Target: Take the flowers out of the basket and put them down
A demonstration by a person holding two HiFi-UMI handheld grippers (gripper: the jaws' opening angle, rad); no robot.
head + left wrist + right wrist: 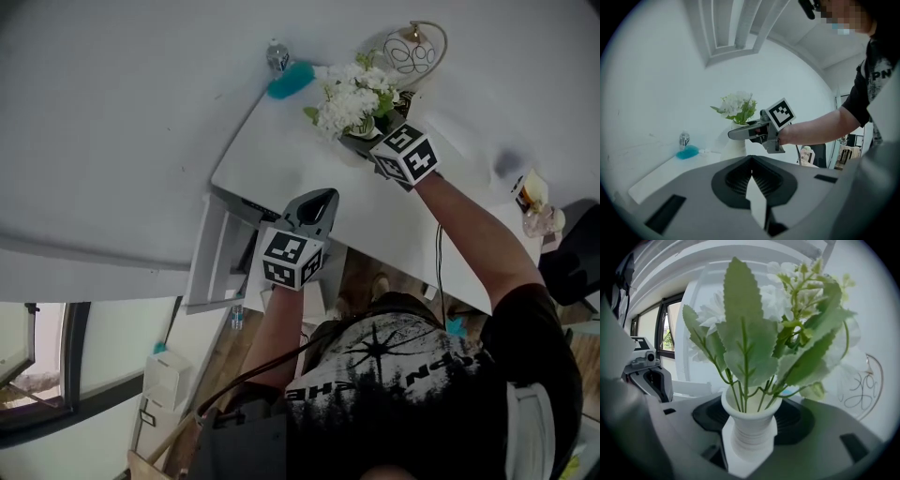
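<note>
White flowers with green leaves (759, 324) stand in a small ribbed white vase (750, 427). My right gripper (750, 420) is shut on that vase, one jaw on each side of its neck. In the head view the flowers (352, 98) are at the far side of the white table (281, 169), and the right gripper (364, 139) reaches in under them. A round wire basket (412, 49) with a gold rim stands just behind them, apart from the flowers. My left gripper (317, 202) hovers by the table's near edge, shut and holding nothing; the left gripper view shows its tips (751, 161) meeting.
A teal object (292, 78) and a small bottle (277, 56) lie at the table's far left corner. Small jars (536, 202) sit at the right end. A window and a white box (169, 375) are at the lower left. Wooden floor shows below the table.
</note>
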